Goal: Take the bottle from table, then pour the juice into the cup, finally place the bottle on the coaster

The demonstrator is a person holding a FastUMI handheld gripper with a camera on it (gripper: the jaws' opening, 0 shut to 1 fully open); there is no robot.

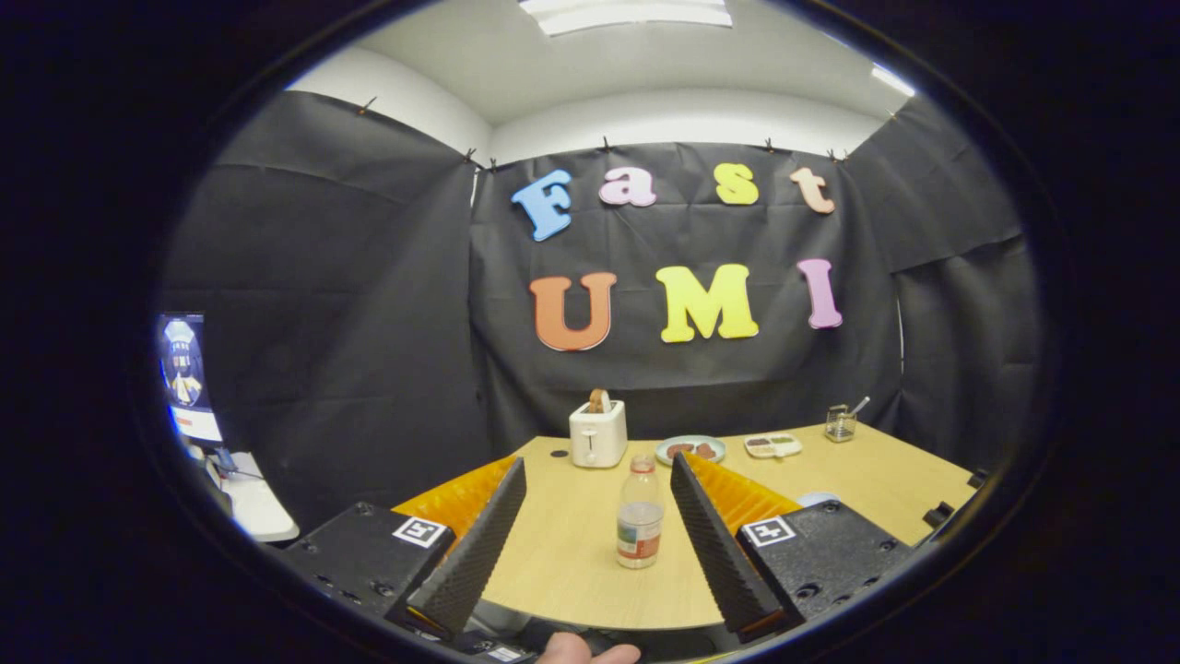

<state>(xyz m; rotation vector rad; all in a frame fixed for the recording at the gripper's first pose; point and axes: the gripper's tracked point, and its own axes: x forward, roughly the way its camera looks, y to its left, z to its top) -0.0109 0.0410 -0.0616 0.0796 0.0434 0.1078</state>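
Note:
A small clear plastic bottle (640,516) with a pale cap and a red-and-white label stands upright on the wooden table (562,563). It stands in the gap between my two fingers, a little nearer the right one, touching neither. My gripper (599,470) is open wide, with its fingers (479,544) on either side of the bottle. Just beyond the right finger, a sliver of a pale round object (816,499) shows on the table; I cannot tell whether it is the cup or the coaster.
At the table's far side stand a white toaster (597,433) holding a slice of bread, a plate (690,449) of food, a small white tray (772,445) and a glass holder (840,423) with a utensil. A monitor (184,373) sits off to the left. A fingertip (585,650) shows below.

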